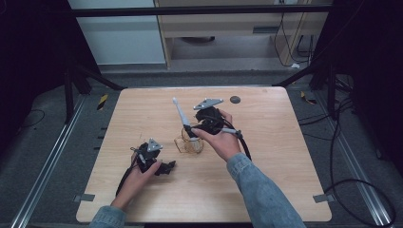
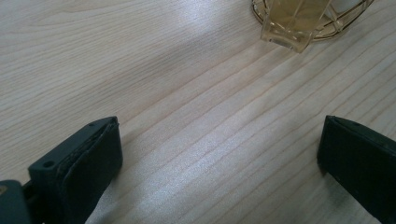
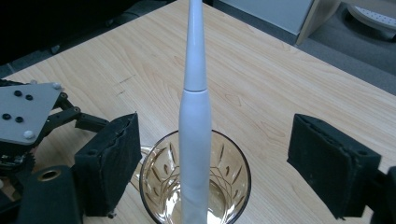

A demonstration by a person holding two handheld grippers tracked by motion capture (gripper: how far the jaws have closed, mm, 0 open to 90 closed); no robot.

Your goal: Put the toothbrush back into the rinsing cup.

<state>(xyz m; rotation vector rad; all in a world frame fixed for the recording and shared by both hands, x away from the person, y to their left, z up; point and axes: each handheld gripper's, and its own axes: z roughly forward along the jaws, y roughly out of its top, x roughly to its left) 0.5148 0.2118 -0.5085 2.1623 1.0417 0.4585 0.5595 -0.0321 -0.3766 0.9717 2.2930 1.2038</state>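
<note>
Two grippers: the left gripper rests on the pale wooden worktop, near left; the right gripper hovers at the middle.
Task thing: the slim white plastic toothbrush handle stands in the amber cut-glass cup, leaning toward the far side.
Right fingers: spread wide either side of the handle, touching nothing, so the cup rim alone seems to prop it.
Left fingers: wide apart, nothing between them, the cup far right of them; likely parked.
Hidden: the brush head is cut off in the right gripper view; the cup's base is cropped.
</note>
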